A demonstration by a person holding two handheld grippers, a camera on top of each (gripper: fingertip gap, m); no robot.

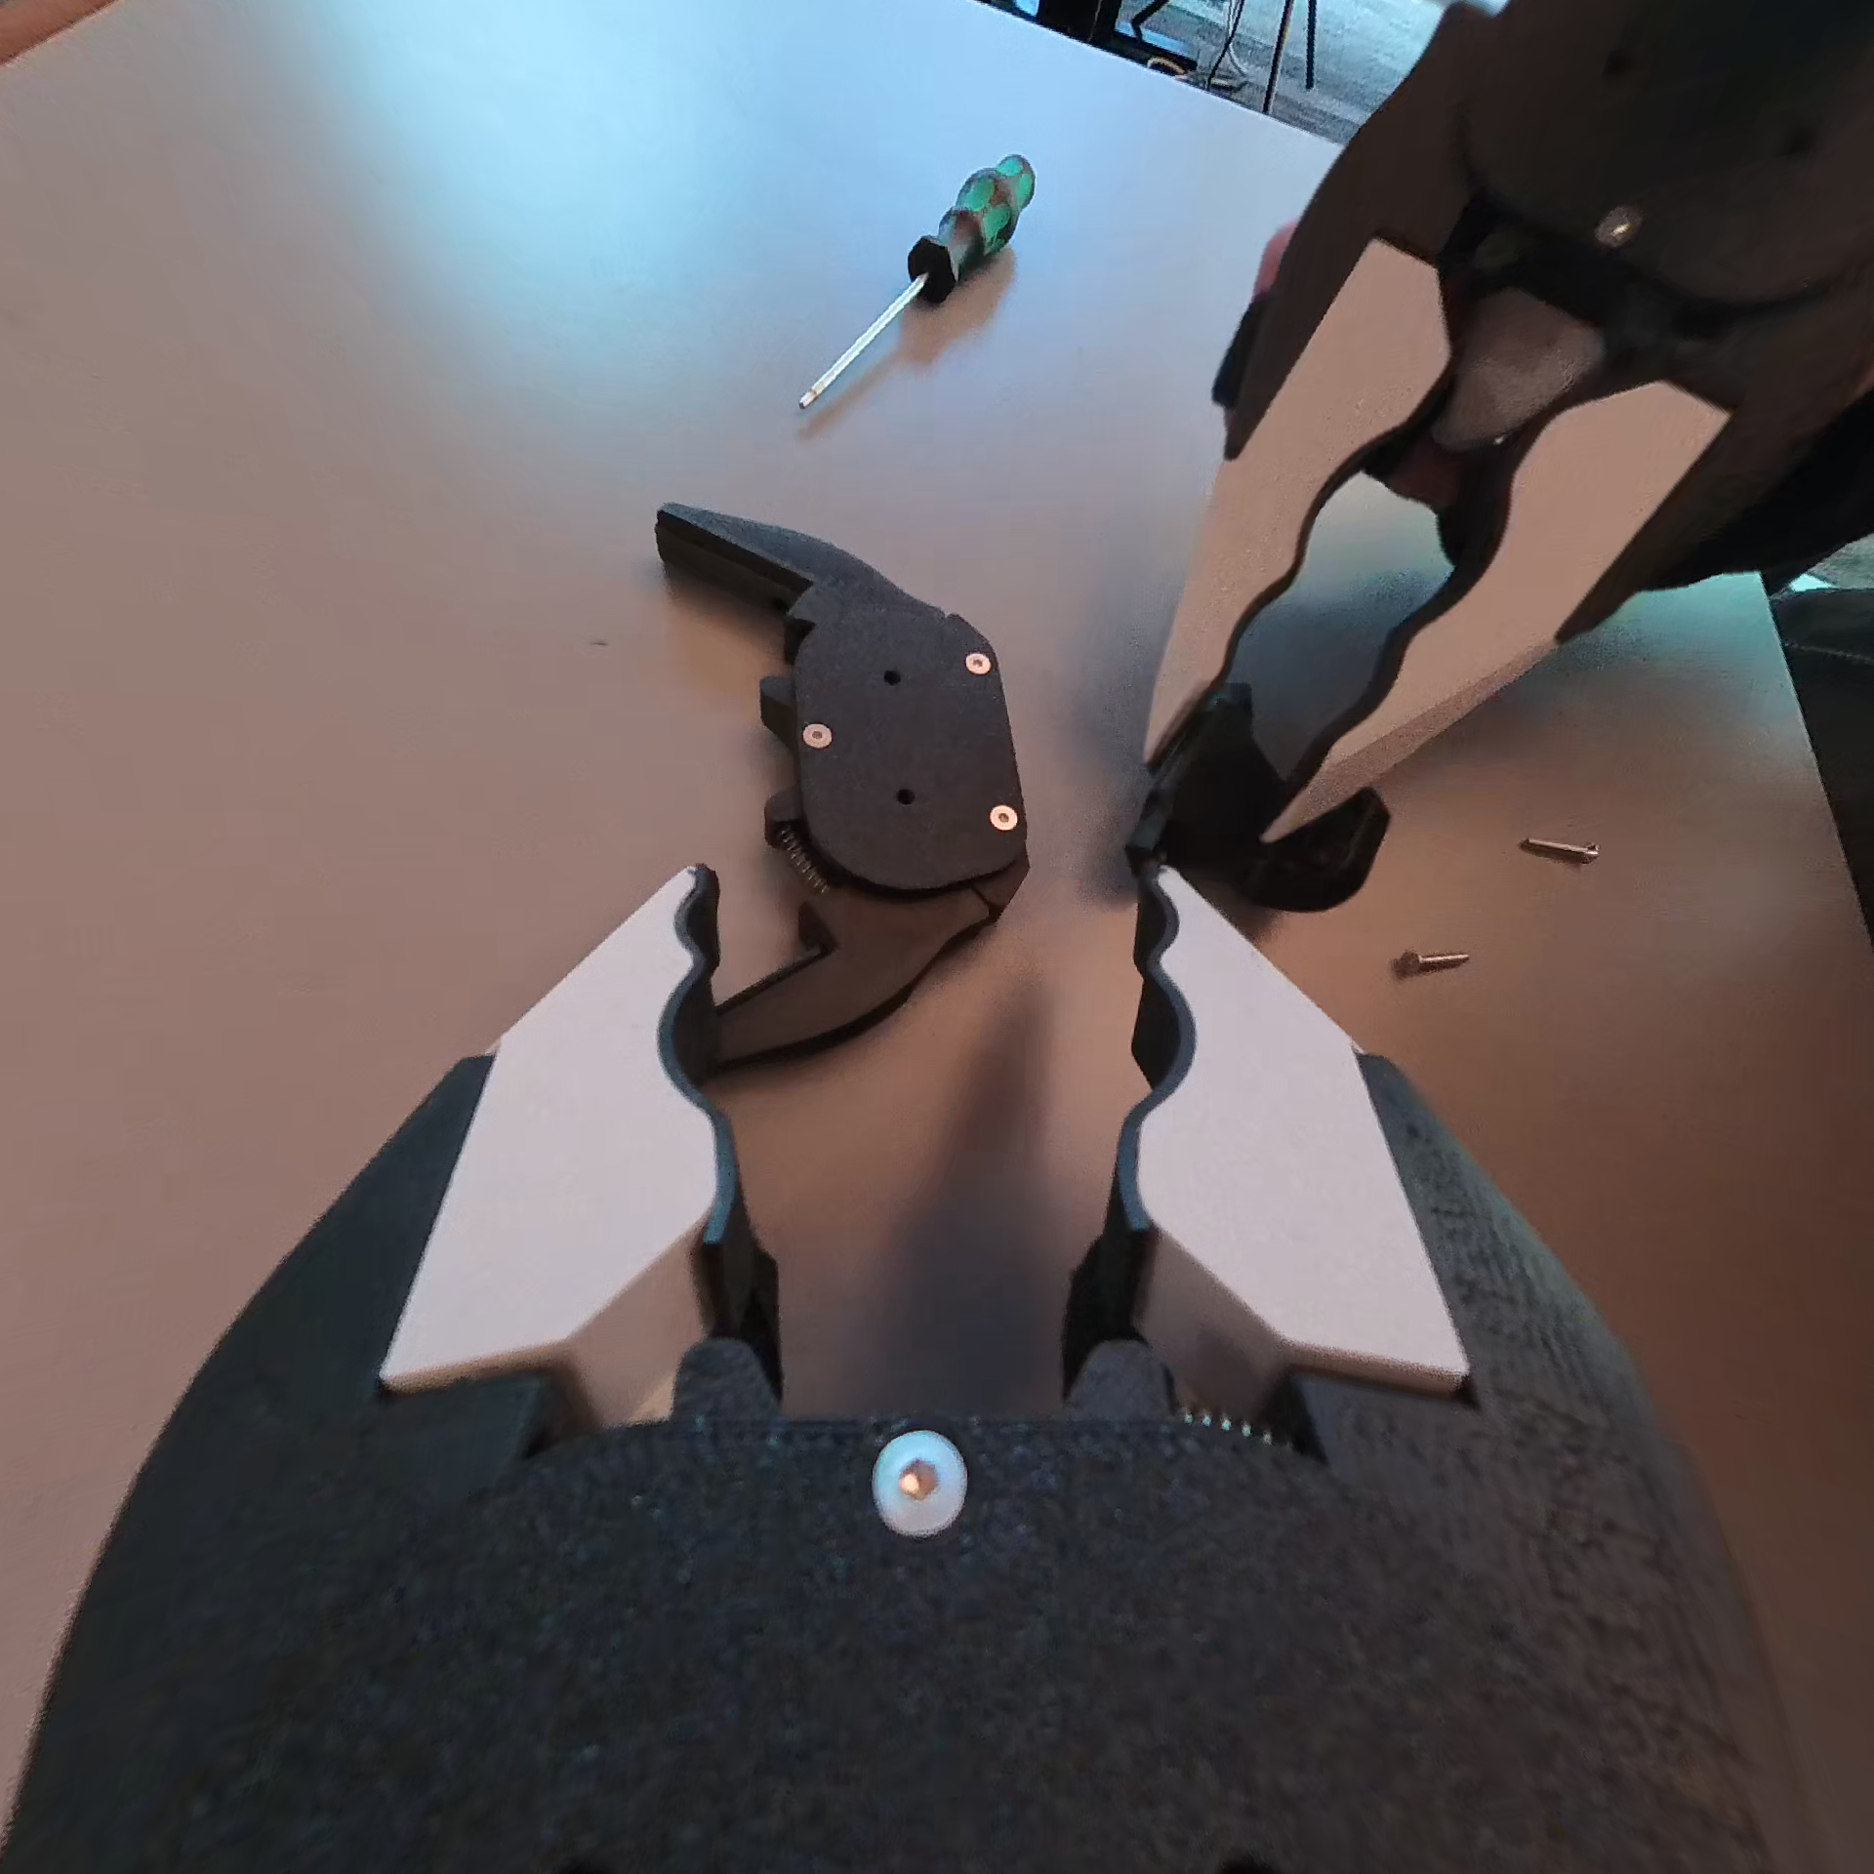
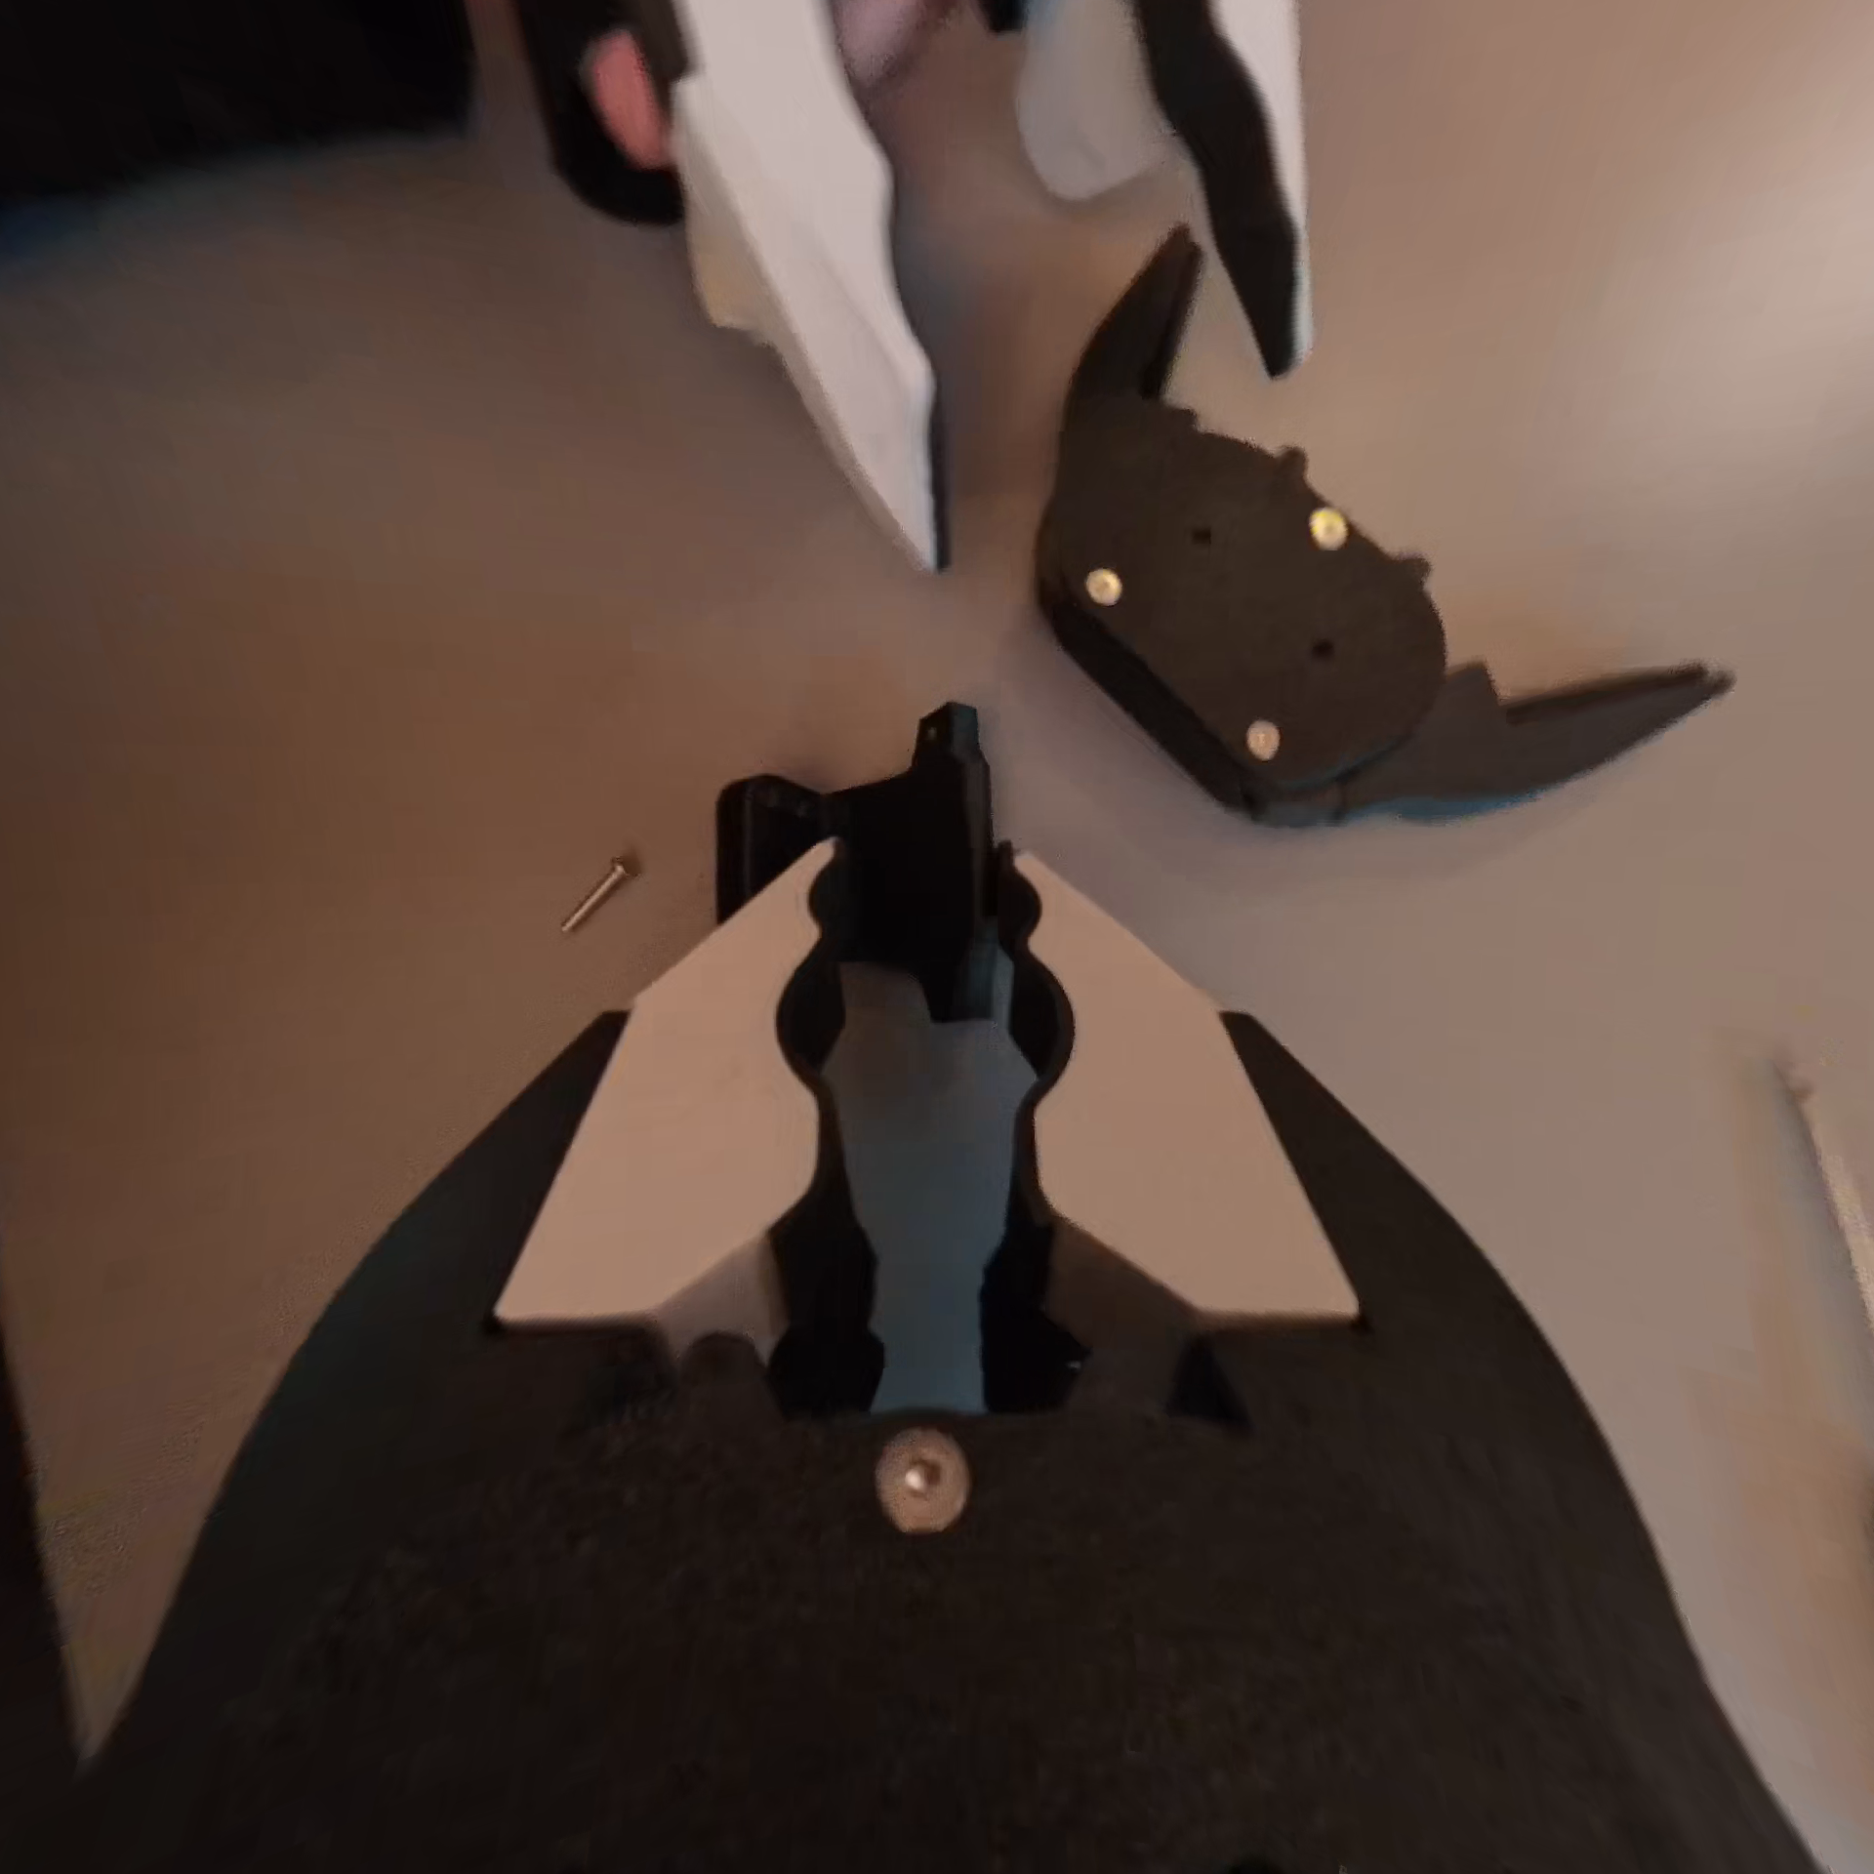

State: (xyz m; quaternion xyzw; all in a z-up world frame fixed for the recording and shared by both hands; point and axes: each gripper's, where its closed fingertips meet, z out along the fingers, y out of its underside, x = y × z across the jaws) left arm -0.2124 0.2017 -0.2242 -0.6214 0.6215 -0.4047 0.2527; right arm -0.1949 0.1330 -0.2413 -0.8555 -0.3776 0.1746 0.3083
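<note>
A black printed gripper assembly point(image 1: 892, 750) with three silver screw heads lies flat on the table; it also shows in the right wrist view point(image 2: 1237, 608). My left gripper point(image 1: 925, 892) is open and empty, with its left fingertip beside the assembly's lower finger. My right gripper point(image 2: 923, 857) is shut on a small black printed part point(image 2: 953, 791) that rests on the table. In the left wrist view the right gripper point(image 1: 1217, 791) comes in from the upper right, and the part point(image 1: 1318, 862) sits just beyond my left gripper's right fingertip.
A green-and-black screwdriver point(image 1: 933, 264) lies farther back on the table. Two loose screws point(image 1: 1562, 850) point(image 1: 1430, 961) lie at the right; one screw point(image 2: 598, 892) shows left of the small part. The table's edge point(image 1: 1166, 81) runs along the back right. From the right gripper's tips to the screw point(image 2: 598, 892) is close to 5 cm.
</note>
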